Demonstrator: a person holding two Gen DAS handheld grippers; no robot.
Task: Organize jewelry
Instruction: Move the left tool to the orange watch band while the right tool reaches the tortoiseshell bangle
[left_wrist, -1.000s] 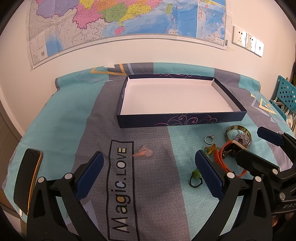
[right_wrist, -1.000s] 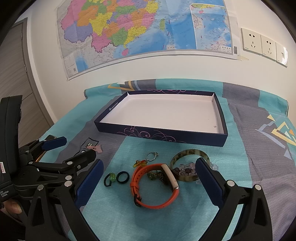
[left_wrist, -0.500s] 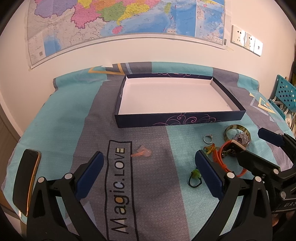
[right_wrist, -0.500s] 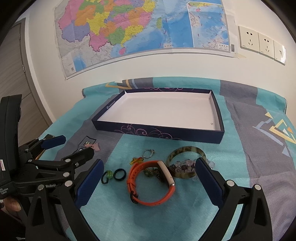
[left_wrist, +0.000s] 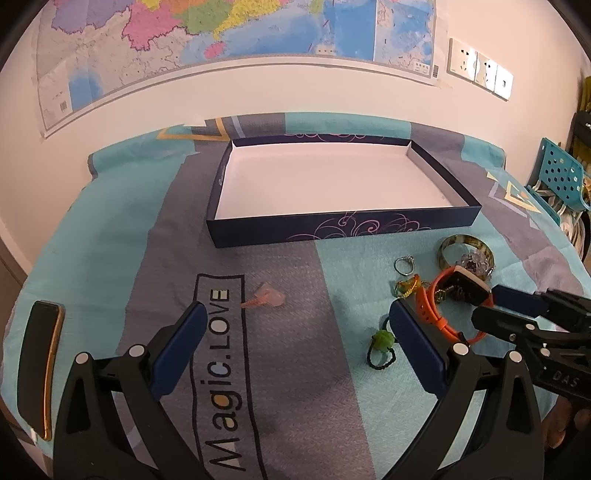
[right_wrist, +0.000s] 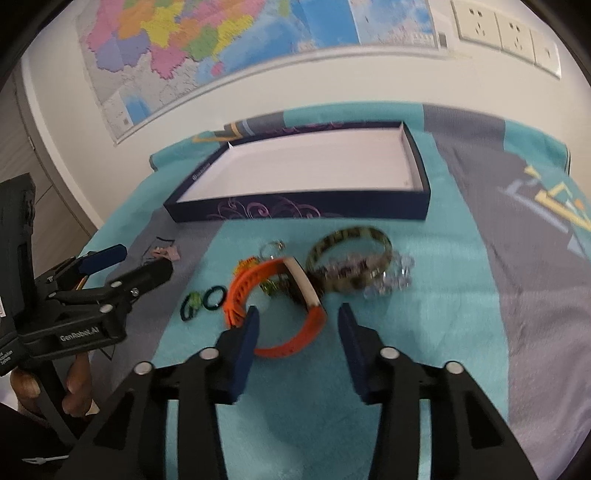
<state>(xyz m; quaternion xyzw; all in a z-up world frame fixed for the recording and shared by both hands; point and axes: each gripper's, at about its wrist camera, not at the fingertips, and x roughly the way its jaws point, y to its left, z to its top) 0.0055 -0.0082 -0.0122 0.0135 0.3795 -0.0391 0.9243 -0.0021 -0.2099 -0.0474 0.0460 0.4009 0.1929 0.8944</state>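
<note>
An orange watch (right_wrist: 240, 291) with a pale face lies on the teal and grey cloth in a small heap of jewelry. My right gripper (right_wrist: 297, 325) hangs low over it with its jaws closing. The watch's near loop lies between the blue pads, which do not press on it. Beside the watch lie a patterned bangle (right_wrist: 351, 236), a clear bead bracelet (right_wrist: 391, 280), a silver ring (right_wrist: 271, 247) and green and dark rings (right_wrist: 192, 304). My left gripper (left_wrist: 299, 317) stands open over bare cloth, left of the heap. The empty dark blue box (left_wrist: 343, 230) sits behind.
A pink trinket (left_wrist: 266, 297) lies alone on the grey stripe by the printed lettering. A phone (left_wrist: 40, 365) rests at the cloth's left edge. A teal perforated chair (left_wrist: 557, 177) stands at the far right. A wall with a map rises close behind the box.
My right gripper has dropped toward the orange watch and its jaws have narrowed from wide open around the band. The left gripper has hardly moved.
</note>
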